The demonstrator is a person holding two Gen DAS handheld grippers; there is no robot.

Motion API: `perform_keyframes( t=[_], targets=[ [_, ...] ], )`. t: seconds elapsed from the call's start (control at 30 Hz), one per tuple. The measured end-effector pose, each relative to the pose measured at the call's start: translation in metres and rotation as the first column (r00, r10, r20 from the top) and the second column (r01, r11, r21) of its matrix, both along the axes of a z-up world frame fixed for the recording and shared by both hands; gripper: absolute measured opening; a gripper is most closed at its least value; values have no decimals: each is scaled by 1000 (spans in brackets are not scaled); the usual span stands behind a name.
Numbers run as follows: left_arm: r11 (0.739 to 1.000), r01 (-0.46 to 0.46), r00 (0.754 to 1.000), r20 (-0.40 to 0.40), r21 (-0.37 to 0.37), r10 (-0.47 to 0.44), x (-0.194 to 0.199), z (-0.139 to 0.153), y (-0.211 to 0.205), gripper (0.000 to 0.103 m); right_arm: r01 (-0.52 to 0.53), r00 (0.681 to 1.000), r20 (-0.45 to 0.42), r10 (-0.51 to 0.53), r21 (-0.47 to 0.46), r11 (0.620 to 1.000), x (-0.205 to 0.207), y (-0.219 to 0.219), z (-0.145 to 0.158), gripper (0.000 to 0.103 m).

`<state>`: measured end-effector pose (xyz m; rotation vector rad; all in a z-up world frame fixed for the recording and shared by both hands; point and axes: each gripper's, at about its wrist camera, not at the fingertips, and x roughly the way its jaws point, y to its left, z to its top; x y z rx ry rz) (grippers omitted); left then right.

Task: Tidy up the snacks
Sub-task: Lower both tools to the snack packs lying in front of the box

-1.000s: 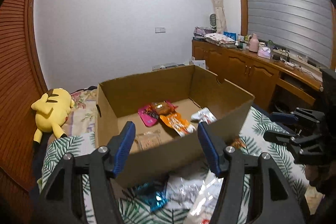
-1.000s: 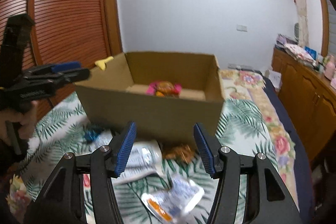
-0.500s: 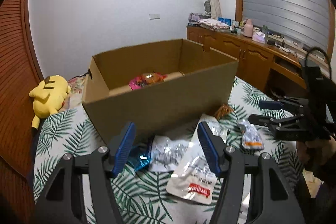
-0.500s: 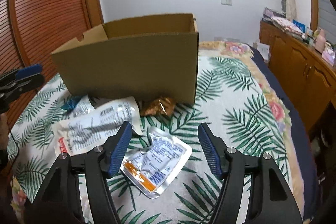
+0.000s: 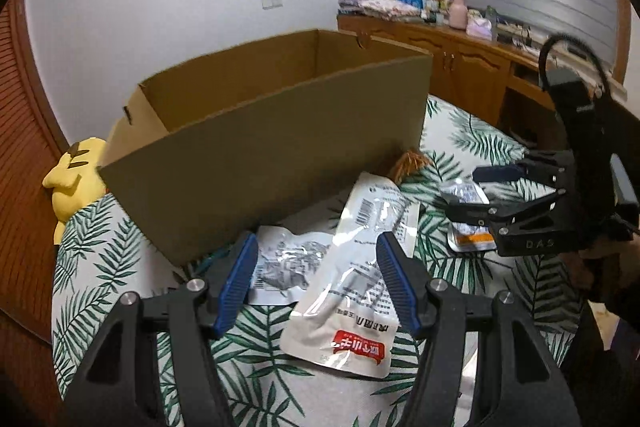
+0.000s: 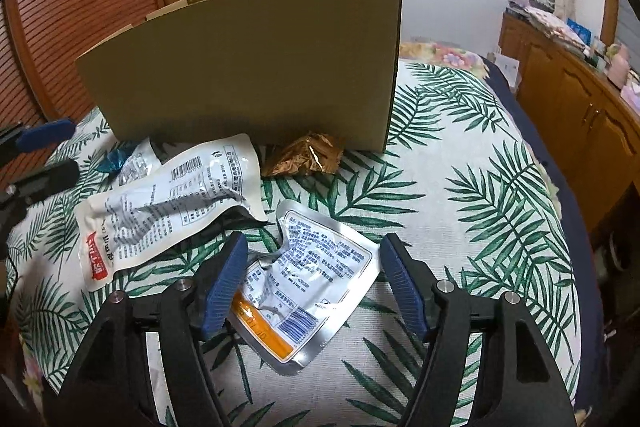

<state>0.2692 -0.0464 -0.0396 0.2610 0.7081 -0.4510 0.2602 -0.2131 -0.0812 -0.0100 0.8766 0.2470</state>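
Held the left gripper (image 5: pixel 315 245) roughly half open above the long white pouch (image 5: pixel 352 291) and the small silver packet (image 5: pixel 280 267) partly under its edge, gripping nothing. Had just been widening the right gripper (image 6: pixel 313 241), likewise empty, with the orange-banded silver pouch (image 6: pixel 308 287) lying flat on the leaf-print bedspread (image 6: pixel 460 227) below and between its blue pads, not yet pinched. Found the loose snacks all outside the cardboard box (image 5: pixel 280 147), just in front of its near wall, with the gold wrapper (image 6: pixel 304 155) just beside that wall. Risked, on the left, closing across two overlapping packets at once and dragging the wrong one along. Risked, on the right, skidding off slick, flat foil, or pressing the pouch into the soft cover and catching cloth instead. Could also have clipped the box's tall near wall on the lift if carried too low, shoving or tipping it. Could have knocked one gripper against the other, given how near together both worked.
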Motion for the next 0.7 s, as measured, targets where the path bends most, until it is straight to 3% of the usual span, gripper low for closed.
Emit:
perform_keyframes(
  t=[0.47, 0.7],
  targets=[
    [989, 116, 983, -150, 89, -102, 22, -25, -41, 62, 34, 998, -56, -26, 137, 990, 8, -20, -5, 75],
    [980, 146, 973, -198, 136, -117, 35, -37, -56, 63, 33, 998, -56, -26, 139, 990, 9, -20, -6, 75]
  ],
)
